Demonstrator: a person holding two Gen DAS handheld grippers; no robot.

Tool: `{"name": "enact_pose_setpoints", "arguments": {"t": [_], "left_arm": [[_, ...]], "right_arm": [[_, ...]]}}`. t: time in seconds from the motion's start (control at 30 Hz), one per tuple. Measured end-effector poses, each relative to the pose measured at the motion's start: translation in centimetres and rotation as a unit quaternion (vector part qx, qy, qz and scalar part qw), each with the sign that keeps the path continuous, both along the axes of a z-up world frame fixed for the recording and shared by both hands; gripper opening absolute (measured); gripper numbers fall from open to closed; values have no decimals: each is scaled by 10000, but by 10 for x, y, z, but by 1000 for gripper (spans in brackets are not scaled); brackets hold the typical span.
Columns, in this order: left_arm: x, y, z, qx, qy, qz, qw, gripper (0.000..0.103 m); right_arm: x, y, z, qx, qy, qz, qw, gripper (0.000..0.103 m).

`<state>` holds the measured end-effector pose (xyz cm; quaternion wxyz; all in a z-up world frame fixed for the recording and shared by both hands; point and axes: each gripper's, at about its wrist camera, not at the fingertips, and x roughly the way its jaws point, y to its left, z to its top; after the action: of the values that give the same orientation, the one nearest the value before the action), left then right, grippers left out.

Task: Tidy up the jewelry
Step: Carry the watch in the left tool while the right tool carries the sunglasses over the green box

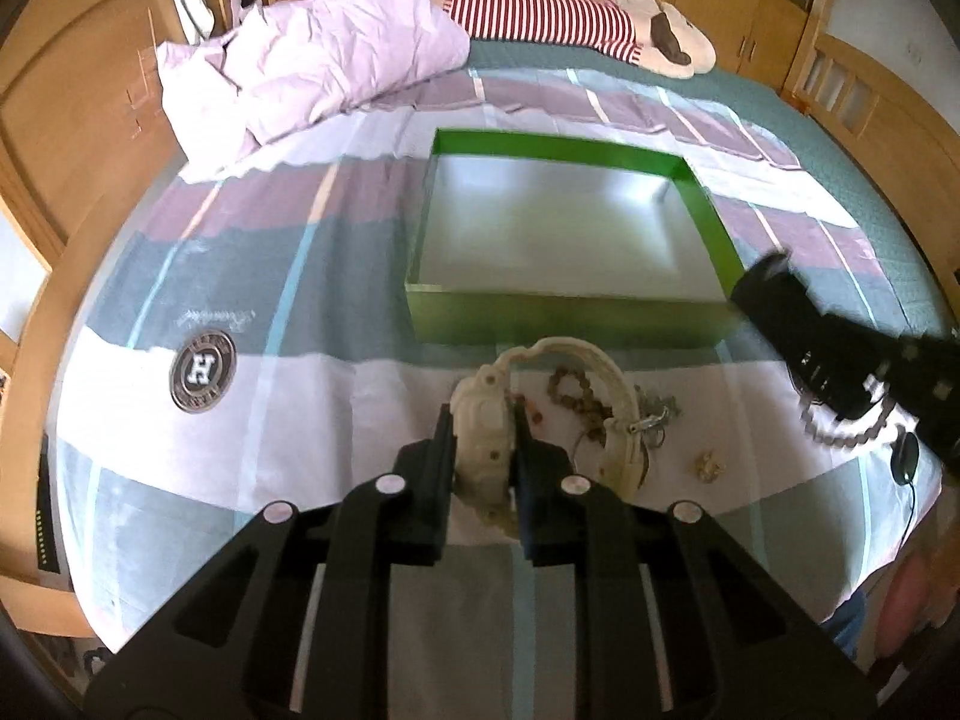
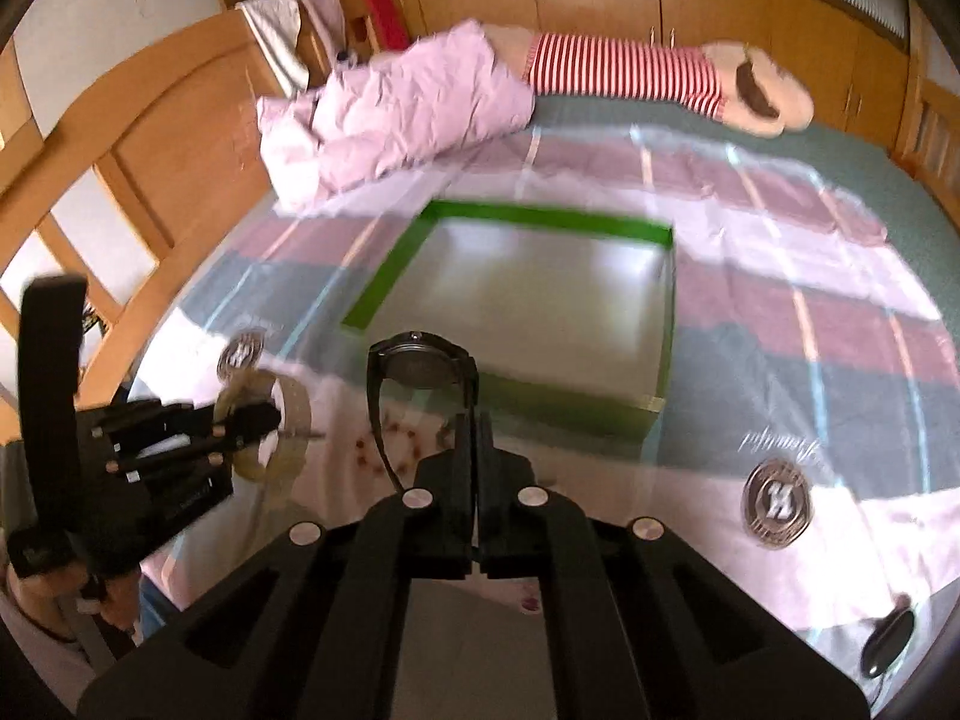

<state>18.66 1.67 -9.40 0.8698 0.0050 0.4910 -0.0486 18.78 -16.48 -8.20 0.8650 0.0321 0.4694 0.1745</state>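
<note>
Nearest the left wrist camera, the left gripper (image 1: pixel 483 420) has its two black fingers clenched on the case of a cream-white watch (image 1: pixel 483 438), whose pale strap loops up and to the right above the bedspread. Just right of that watch, on a white patch of the striped bedspread (image 1: pixel 240 276), lie a brown bead bracelet (image 1: pixel 567 393), a small metal chain with a clasp (image 1: pixel 654 417) and a tiny pale trinket (image 1: pixel 708 467), all loosely grouped and near one another. Farther right in the same view, the right gripper (image 1: pixel 840 354) appears as a blurred dark shape with a dark beaded loop (image 1: pixel 840 429) showing under it. From the right wrist view, the right gripper (image 2: pixel 477 420) has its fingers pinched nearly together on the strap of a black watch (image 2: pixel 423 360), which hangs raised in front of the near wall of the box with its round face turned toward the camera. An open green box (image 1: pixel 564 318) with a pale grey inside sits on the bed beyond the jewelry, its near wall just past the held watches. At the far end of the bed lie a crumpled pink quilt (image 1: pixel 312 54) on the left and a plush toy in a red-and-white striped shirt (image 1: pixel 540 15) to its right. A round printed emblem (image 1: pixel 203 372) marks the bedspread left of the white watch.
</note>
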Motion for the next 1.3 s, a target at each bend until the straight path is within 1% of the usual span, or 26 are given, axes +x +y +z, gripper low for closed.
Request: {"name": "enact_pose_setpoints", "arguments": {"t": [0.07,0.1,0.13,0.17,0.23,0.3,0.33,0.43,0.47,0.5,0.53,0.57,0.63,0.73,0.8,0.93,0.97,1.0,1.03,1.07,1.13,1.2,1.3], "left_arm": [[-6,-4,-11,-17,124,-45,9999,18],[-10,-7,-21,-33,236,-73,9997,18],[-12,-8,-28,-44,300,-83,9995,18],[-14,-9,-34,-56,377,-97,9992,18],[-18,-11,-49,-64,543,-107,9984,18],[-22,-12,-57,-59,629,-99,9980,18],[-24,-12,-59,-51,655,-98,9978,18],[-27,-11,-61,-10,655,-86,9978,18],[-28,-11,-60,2,651,-85,9978,18],[-28,-10,-60,24,648,-83,9979,18],[-28,-9,-61,45,644,-84,9979,18],[-28,-9,-61,51,644,-81,9979,18],[-27,-9,-63,60,657,-66,9978,18],[-26,-9,-67,59,708,-45,9975,18],[-27,-8,-71,74,757,-26,9971,18],[-30,-2,-78,102,841,40,9964,18],[-30,0,-79,117,855,57,9963,18],[-30,2,-81,127,872,70,9961,18],[-30,3,-82,126,881,77,9960,18],[-30,3,-82,122,880,81,9960,18],[-30,4,-80,105,855,85,9962,18],[-29,4,-76,89,799,85,9967,18],[-24,3,-60,51,607,63,9981,18]], "right_arm": [[-6,2,-30,104,369,78,9992,2],[-9,4,-49,162,597,99,9980,2],[-11,6,-60,168,711,118,9973,2],[-14,9,-79,114,881,144,9959,2],[-18,14,-102,68,1096,190,9938,2],[-18,17,-117,31,1235,229,9921,2],[-18,15,-123,-2,1312,163,9912,2],[-21,10,-119,-43,1310,141,9913,3],[-25,8,-116,-135,1239,167,9921,12],[-29,7,-112,-235,1175,187,9926,27],[-34,5,-109,-361,1079,194,9933,35],[-36,4,-108,-455,1007,192,9937,39],[-35,-1,-105,-564,917,178,9940,39],[-27,5,-101,-539,885,229,9944,39],[-23,19,-104,-708,954,455,9919,39],[-23,42,-120,-810,1223,784,9861,38],[-23,45,-124,-841,1258,807,9852,35],[-24,48,-128,-845,1305,813,9845,21],[-24,48,-131,-867,1319,774,9844,14],[-24,48,-131,-857,1307,761,9848,4],[-23,48,-123,-747,1254,757,9864,2],[-23,48,-108,-839,998,711,9889,2],[-17,41,-74,-674,612,589,9941,2]]}}
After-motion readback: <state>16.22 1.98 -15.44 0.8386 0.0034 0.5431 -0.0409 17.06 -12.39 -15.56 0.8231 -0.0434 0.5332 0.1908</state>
